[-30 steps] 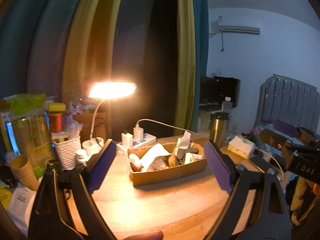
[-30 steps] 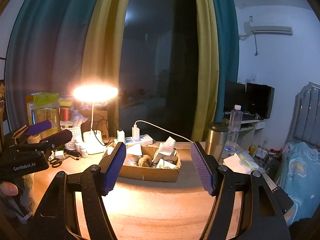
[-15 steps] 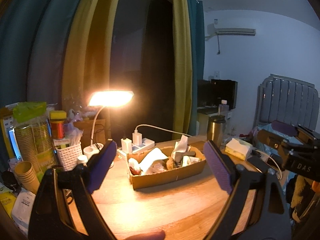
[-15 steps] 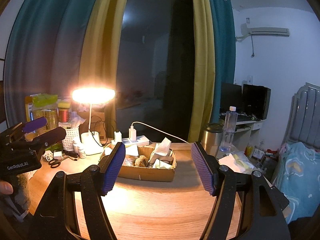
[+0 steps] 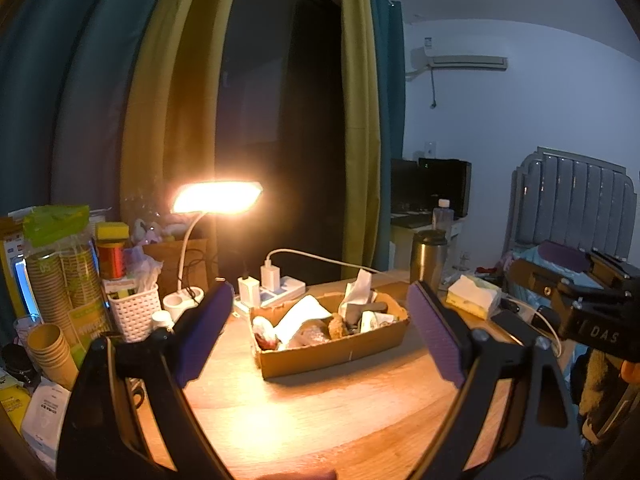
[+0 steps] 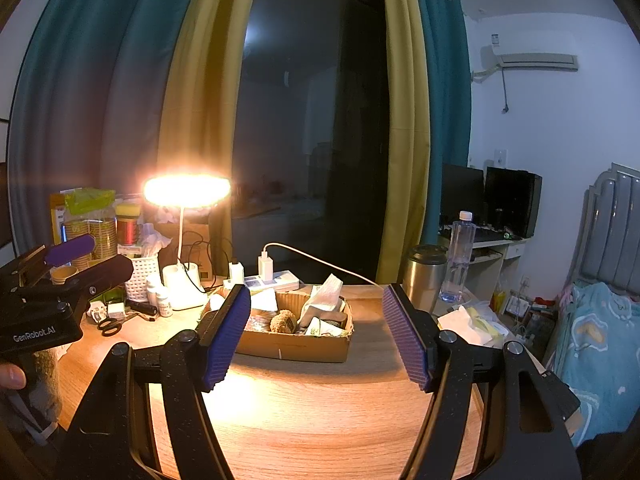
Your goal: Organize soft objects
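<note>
1. A wooden worktop [image 6: 320, 412] is lit by a white desk lamp [image 6: 182, 280] set at its back left.
2. A cardboard box [image 6: 296, 346] is placed near the middle.
3. A power strip [image 6: 264, 280], steel tumbler [image 6: 424, 276], white basket [image 5: 134, 312] and scissors [image 6: 108, 326] are also carried.

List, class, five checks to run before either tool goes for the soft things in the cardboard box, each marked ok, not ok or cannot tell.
1. Left tool open, holding nothing: ok.
2. Right tool open, holding nothing: ok.
3. Shallow brown cardboard box in front of both tools: ok.
4. Bare wooden tabletop before the box: ok.
5. Which contents are soft, beyond the white crumpled tissue: cannot tell.
</note>
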The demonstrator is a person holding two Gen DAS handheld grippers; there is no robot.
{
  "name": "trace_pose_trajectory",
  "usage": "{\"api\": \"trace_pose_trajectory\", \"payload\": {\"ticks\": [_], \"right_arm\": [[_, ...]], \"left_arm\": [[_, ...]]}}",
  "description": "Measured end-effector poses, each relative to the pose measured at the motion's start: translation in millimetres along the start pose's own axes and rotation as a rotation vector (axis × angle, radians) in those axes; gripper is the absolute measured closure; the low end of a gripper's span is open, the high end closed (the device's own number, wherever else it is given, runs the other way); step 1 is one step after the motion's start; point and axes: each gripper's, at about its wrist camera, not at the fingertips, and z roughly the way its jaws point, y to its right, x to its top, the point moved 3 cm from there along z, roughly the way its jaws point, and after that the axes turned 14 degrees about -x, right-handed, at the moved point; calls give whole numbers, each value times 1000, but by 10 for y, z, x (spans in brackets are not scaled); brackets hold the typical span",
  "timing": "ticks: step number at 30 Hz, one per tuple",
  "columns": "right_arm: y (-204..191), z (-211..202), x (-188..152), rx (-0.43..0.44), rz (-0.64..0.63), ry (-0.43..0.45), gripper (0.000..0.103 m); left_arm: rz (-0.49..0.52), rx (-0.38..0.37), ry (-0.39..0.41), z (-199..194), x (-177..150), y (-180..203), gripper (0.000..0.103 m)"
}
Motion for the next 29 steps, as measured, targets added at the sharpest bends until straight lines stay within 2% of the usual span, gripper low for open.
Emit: {"api": "trace_pose_trajectory", "payload": {"ticks": [23, 29], "right_arm": [[-3, 11, -6, -1, 2, -4, 31], [-28, 57, -36, -1, -7, -9, 31]], "left_arm": [[6, -4, -1, 2, 8, 30, 13], [35, -22, 9, 42, 34, 52, 13]]}}
